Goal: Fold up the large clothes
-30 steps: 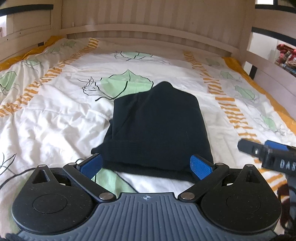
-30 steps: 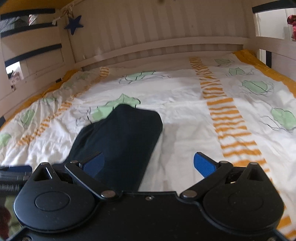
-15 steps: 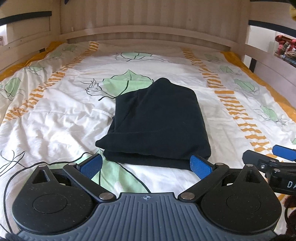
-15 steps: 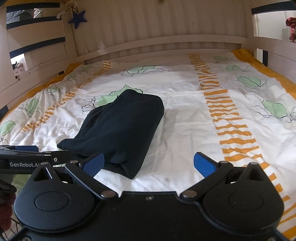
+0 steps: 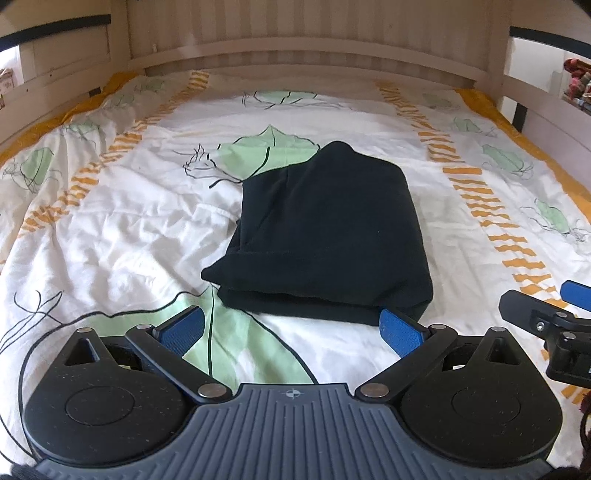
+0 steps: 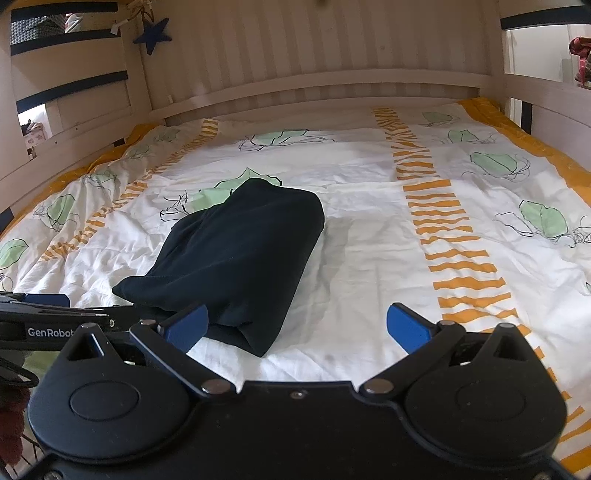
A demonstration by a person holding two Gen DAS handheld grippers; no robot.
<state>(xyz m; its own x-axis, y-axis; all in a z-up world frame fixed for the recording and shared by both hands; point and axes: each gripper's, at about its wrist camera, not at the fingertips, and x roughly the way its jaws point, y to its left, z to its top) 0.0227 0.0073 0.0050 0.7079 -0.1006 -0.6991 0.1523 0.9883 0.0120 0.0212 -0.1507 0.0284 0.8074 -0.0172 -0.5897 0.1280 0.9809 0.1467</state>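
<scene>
A dark navy garment (image 5: 325, 236) lies folded into a compact stack in the middle of the bed; it also shows in the right wrist view (image 6: 236, 258). My left gripper (image 5: 291, 328) is open and empty, just short of the garment's near edge. My right gripper (image 6: 299, 326) is open and empty, at the garment's near right corner, with its left finger (image 6: 184, 326) beside the fold. The right gripper shows at the right edge of the left wrist view (image 5: 546, 314), and the left gripper at the left edge of the right wrist view (image 6: 48, 325).
The bed is covered by a white quilt (image 5: 110, 229) with green leaves and orange stripes. Wooden rails and a headboard (image 5: 295, 55) enclose it. A blue star (image 6: 152, 35) hangs at the back left. A thin black cable (image 5: 33, 354) lies near the left gripper.
Both grippers have drawn back from the garment towards the near side of the bed. More quilt now shows between them and the garment. The garment lies still.
</scene>
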